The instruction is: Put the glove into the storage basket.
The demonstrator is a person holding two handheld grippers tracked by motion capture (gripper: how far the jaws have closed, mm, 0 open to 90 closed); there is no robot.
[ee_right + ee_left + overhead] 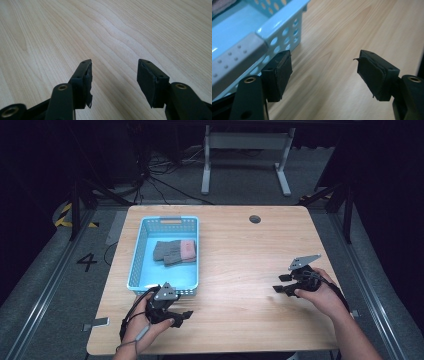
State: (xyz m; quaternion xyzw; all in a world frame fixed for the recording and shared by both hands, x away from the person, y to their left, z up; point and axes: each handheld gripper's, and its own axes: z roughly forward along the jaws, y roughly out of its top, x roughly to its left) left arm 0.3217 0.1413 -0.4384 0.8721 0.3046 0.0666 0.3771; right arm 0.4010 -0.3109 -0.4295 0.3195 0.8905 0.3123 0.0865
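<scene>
Left gripper (181, 316) sits nearest, low over the pale wooden table (240, 270), jaws spread wide with nothing between them; in the left gripper view its left pad (278, 75) stands just beside the near corner of the light blue perforated plastic basket (282, 27), apart from it as far as can be told. Right gripper (281, 284) lies well off to the other side, jaws also apart and empty, with bare wood grain ahead of them in the right gripper view (113, 82). Beyond the left gripper, inside the basket toward its far half, lies the folded grey knitted cloth with a pink band (175, 251), flat on the basket floor and free of the walls on the near side. Judgement: it looks soft, light and limp, so it will sag and may unfold if lifted by one edge; not fragile, not slippery against rubber pads. Best hold is probably across the thick folded middle, pinching all layers together, coming in from above over the basket rim. The basket itself looks light enough to slide if nudged.
</scene>
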